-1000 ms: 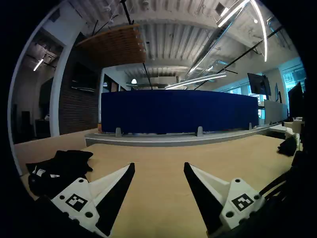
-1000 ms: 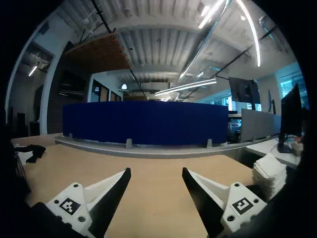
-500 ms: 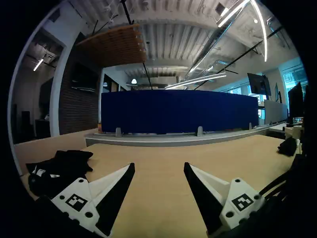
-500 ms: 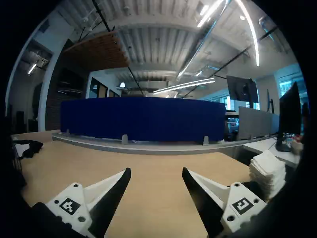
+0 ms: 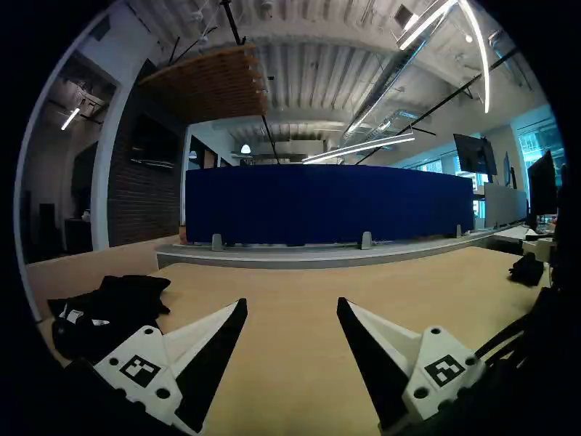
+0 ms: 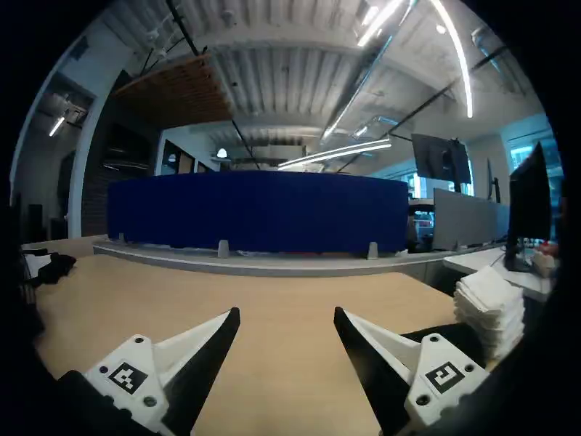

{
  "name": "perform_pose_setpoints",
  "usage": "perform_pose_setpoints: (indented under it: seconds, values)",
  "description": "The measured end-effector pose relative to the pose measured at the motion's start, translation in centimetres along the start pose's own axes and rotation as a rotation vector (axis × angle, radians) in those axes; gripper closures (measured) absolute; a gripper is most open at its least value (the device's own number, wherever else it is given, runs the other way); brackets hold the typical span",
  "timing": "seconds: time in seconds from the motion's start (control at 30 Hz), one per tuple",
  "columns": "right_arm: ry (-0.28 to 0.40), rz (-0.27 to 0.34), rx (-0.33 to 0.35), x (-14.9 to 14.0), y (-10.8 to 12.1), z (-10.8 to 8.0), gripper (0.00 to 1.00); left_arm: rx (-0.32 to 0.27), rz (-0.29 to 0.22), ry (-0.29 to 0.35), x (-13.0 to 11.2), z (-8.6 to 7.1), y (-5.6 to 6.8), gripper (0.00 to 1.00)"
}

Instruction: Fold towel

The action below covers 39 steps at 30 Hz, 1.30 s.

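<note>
In the left gripper view, my left gripper is open above the light wooden table with nothing between its fingers. A crumpled pile of black cloth with white tags lies just left of its left finger. In the right gripper view, my right gripper is open and empty over the same table. A stack of folded white towels sits at the table's right edge, to the right of the right finger. A bit of black cloth lies at the far left.
A blue partition on a grey rail runs across the table's far side. A small dark cloth lump sits at the right. Monitors stand on desks beyond the table's right end.
The right gripper view has shifted slightly rightward and upward; the white towel stack sits a little lower-left and closer in it. The left gripper has stayed still.
</note>
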State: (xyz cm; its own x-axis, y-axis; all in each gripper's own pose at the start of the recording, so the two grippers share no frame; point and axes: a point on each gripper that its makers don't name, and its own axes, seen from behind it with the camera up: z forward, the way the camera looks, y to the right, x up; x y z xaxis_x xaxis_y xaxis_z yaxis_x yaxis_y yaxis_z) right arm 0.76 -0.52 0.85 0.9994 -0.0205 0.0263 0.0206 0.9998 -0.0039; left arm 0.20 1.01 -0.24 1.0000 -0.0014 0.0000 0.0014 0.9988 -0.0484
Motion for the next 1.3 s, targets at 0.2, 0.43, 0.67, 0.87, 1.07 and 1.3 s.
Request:
perform_pose_setpoints:
  seconds: [0.2, 0.43, 0.67, 0.87, 1.07, 1.3]
  values:
    - [-0.003, 0.004, 0.004, -0.4, -0.1, 0.1, 0.0, 0.0, 0.0, 0.0, 0.0, 0.0, 0.0, 0.08]
    - [-0.003, 0.0, 0.004, -0.7, 0.0, 0.0, 0.0, 0.0, 0.0, 0.0, 0.0, 0.0, 0.0, 0.08]
    - [0.005, 0.005, -0.001, -1.1, 0.3, 0.0, 0.0, 0.0, 0.0, 0.0, 0.0, 0.0, -0.1, 0.08]
    - [0.021, 0.019, 0.002, -1.1, 0.4, -0.2, 0.0, 0.0, 0.0, 0.0, 0.0, 0.0, 0.0, 0.08]
    - [0.025, 0.022, 0.012, -0.9, 0.3, -0.2, 0.0, 0.0, 0.0, 0.0, 0.0, 0.0, -0.1, 0.08]
    - [0.024, 0.022, 0.012, -0.8, 0.3, -0.4, 0.0, 0.0, 0.0, 0.0, 0.0, 0.0, -0.1, 0.08]
